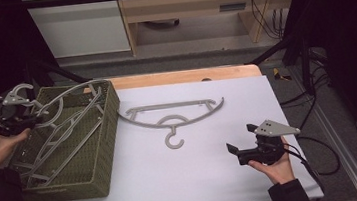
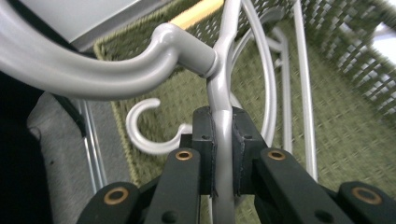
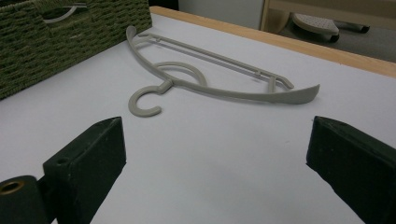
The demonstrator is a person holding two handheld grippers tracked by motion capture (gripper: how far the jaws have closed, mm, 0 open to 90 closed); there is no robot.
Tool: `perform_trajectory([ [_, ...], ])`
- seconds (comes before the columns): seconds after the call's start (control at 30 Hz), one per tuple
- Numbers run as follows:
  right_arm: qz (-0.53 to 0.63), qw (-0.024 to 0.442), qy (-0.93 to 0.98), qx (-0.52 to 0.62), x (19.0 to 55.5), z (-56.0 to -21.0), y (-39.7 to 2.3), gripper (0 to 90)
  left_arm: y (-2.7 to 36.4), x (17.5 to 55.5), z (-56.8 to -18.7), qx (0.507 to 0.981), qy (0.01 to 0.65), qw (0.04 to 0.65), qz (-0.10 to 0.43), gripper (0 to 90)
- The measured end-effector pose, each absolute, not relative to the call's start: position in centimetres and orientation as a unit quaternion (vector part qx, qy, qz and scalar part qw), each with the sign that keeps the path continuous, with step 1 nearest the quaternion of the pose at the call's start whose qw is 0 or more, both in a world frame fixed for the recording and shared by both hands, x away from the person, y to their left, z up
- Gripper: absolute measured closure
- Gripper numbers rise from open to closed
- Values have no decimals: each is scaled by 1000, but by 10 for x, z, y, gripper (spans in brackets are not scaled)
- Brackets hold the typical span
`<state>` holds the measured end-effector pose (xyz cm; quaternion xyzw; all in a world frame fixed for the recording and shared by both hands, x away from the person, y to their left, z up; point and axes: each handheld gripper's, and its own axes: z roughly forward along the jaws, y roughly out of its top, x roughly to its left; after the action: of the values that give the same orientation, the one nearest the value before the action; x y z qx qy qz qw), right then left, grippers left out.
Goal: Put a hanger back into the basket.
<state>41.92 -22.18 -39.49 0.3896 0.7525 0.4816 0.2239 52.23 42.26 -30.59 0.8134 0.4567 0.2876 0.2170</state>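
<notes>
Holding one hanger point(image 2: 223, 140) clamped in your left gripper point(image 1: 11, 117) over the basket point(image 1: 102, 153), you've one hanger point(image 1: 173, 115) on the counter point(image 1: 200, 178); right gripper point(image 1: 240, 143) wide open, empty.

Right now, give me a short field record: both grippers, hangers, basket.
left gripper: shut on the held hanger, over the basket
right gripper: open, holding nothing, low over the table
loose hanger: flat on the table, hook toward the person
basket: green woven, at the table's left, more hangers inside
</notes>
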Motion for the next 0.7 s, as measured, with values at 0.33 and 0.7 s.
perform_trajectory([
  [0.33, 479, 222, 754, 390, 420, -396, -221, 53, 423, 526, -327, 821, 457, 206, 272, 825],
  [0.7, 481, 222, 753, 391, 419, -395, -221, 53, 421, 532, -359, 822, 471, 212, 240, 823],
])
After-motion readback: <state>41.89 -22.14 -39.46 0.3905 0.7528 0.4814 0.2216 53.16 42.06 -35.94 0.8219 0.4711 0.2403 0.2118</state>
